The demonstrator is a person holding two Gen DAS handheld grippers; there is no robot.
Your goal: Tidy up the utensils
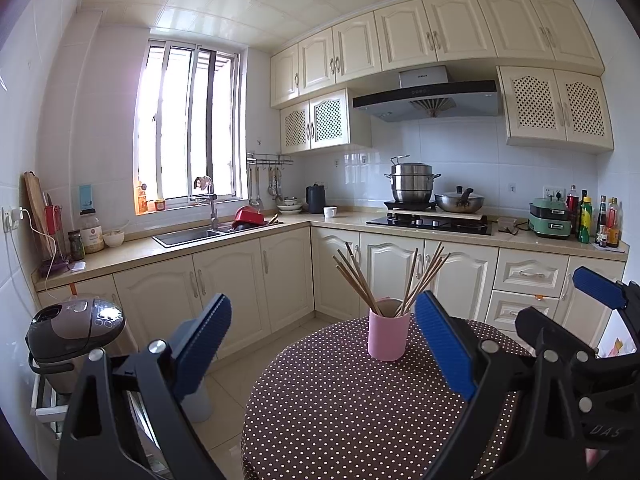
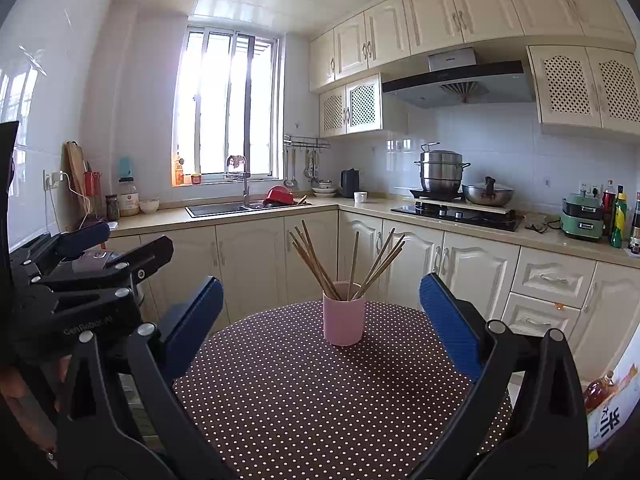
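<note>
A pink cup [image 1: 389, 335] stands upright toward the far side of the round, dot-patterned tabletop [image 1: 340, 412], with a bundle of wooden chopsticks [image 1: 384, 280] fanned out of its mouth, some leaning toward 11 o'clock and others toward 1 o'clock. In the left wrist view the cup sits at 12 o'clock, ahead of the left hand-held gripper [image 1: 323, 354] and apart from it; the blue pads are spread wide and hold nothing. The right hand-held gripper [image 1: 560, 312] shows at 3 o'clock in that view. In the right wrist view the cup [image 2: 343, 319] and chopsticks [image 2: 344, 260] again lie at 12 o'clock, beyond the right hand-held gripper [image 2: 321, 320], whose pads are likewise wide apart and empty. The left hand-held gripper [image 2: 80, 256] appears at 9 o'clock.
</note>
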